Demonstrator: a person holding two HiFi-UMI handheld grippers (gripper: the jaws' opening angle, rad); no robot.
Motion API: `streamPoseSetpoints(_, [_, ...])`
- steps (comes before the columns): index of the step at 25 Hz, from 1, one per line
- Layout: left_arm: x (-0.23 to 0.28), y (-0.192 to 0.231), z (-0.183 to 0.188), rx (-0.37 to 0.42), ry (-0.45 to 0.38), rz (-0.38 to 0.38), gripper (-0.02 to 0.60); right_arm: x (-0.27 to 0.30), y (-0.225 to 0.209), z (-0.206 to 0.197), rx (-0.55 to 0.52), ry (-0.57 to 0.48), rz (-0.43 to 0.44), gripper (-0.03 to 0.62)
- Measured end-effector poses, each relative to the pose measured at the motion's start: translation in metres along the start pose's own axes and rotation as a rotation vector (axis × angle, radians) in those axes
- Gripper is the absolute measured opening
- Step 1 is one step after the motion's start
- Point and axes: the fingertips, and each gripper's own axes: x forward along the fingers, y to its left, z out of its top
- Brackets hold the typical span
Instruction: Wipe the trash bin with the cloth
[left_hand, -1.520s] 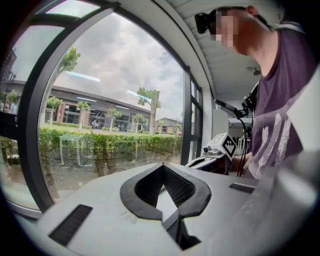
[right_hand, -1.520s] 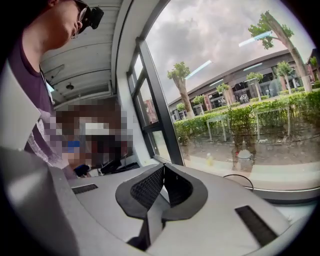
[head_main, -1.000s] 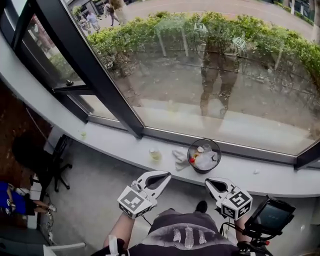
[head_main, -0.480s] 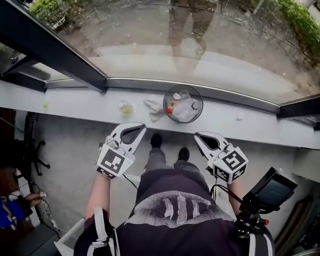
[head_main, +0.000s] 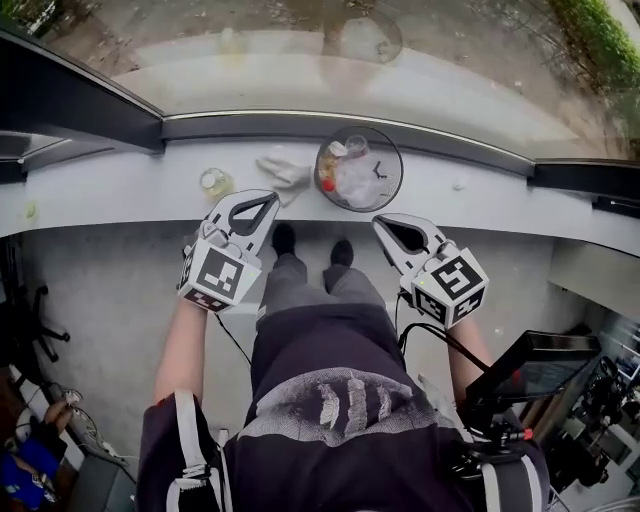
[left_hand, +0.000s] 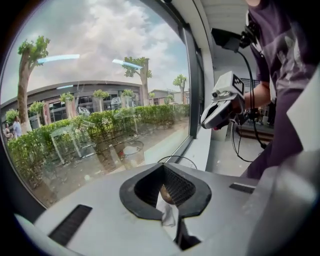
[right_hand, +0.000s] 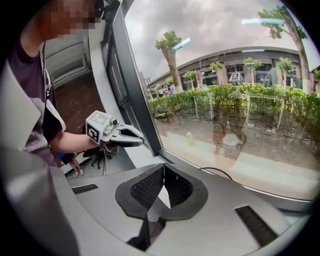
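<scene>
A: Head view first. Trash bin (head_main: 399, 178) sits on the window sill (head_main: 120, 190), close to the glass, with a liner and rubbish inside. Cloth (head_main: 283, 170) lies crumpled on the sill just left of it. A small jar (head_main: 213, 182) stands further left.
B: Grippers?
A: Left gripper (head_main: 270, 197) has its tips over the front of the sill, near the cloth and jar. Right gripper (head_main: 382, 221) is at the sill's front edge, just short of the bin. Neither carries anything.
B: Left gripper view?
A: Jaws pressed together, tips meeting, nothing pinched. Cloth and jar show through the loop behind the tips. The bin's wire rim (left_hand: 177, 159) shows just above the jaws.
B: Right gripper view?
A: Same here, jaws closed tight and empty. Bare sill shows through the loop, the rim arc is just ahead, and the left gripper is off to the side.
B: Which step?
A: My read is approach, before pickup. The cloth isn't grasped yet and no wiping has begun.
B: Next move?
A: Left needs to spread its jaws, drop onto the cloth and pinch a fold, clear of the jar. Right likely has to steady the bin. It's a light wire frame, and I'd expect it to slide under a wipe.
</scene>
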Motion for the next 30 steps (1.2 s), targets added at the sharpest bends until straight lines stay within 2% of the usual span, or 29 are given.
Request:
streamPoseSetpoints(2, [0.026,0.005,-0.017,0.011,0.043,-0.039,-0.003,0.003,-0.014,-0.007,0.005,0.033,-0.023,0.000])
streamPoseSetpoints(3, [0.039,0.004,-0.028,0.016,0.081,-0.071,0.018,0.004,-0.021,-0.012,0.007,0.050,-0.034,0.000])
streamPoseSetpoints(5, [0.066,0.001,-0.055,0.011,0.183,-0.140,0.257,0.003,-0.032,-0.022,0.011,0.084,-0.060,0.000])
streamPoseSetpoints(6, [0.079,0.000,-0.069,0.009,0.237,-0.164,0.337,0.002,-0.038,-0.026,0.015,0.099,-0.075,0.000])
streamPoseSetpoints(7, [0.091,-0.001,-0.084,0.012,0.289,-0.183,0.384,0.000,-0.043,-0.030,0.021,0.114,-0.091,0.000])
streamPoseSetpoints(8, [0.103,-0.002,-0.099,0.021,0.339,-0.199,0.404,-0.002,-0.049,-0.033,0.029,0.127,-0.106,0.000])
streamPoseSetpoints(12, [0.156,0.002,-0.153,0.068,0.508,-0.223,0.414,0.003,-0.078,-0.039,0.037,0.158,-0.120,0.000])
streamPoseSetpoints(15, [0.199,0.001,-0.184,0.134,0.605,-0.238,0.414,0.013,-0.105,-0.042,0.006,0.172,-0.117,0.000])
streamPoseSetpoints(16, [0.211,-0.003,-0.194,0.133,0.632,-0.249,0.414,0.013,-0.113,-0.045,-0.009,0.186,-0.122,0.000])
streamPoseSetpoints(19, [0.235,-0.010,-0.233,0.077,0.726,-0.270,0.414,0.015,-0.135,-0.059,-0.050,0.231,-0.157,0.000])
streamPoseSetpoints(21, [0.245,-0.006,-0.260,0.065,0.776,-0.266,0.414,0.018,-0.148,-0.070,-0.054,0.253,-0.214,0.000])
streamPoseSetpoints(27, [0.251,-0.018,-0.310,0.009,0.826,-0.283,0.413,0.014,-0.160,-0.094,0.015,0.301,-0.378,0.002])
streamPoseSetpoints(30, [0.254,-0.018,-0.325,-0.056,0.841,-0.274,0.413,0.025,-0.169,-0.102,0.039,0.329,-0.369,0.044])
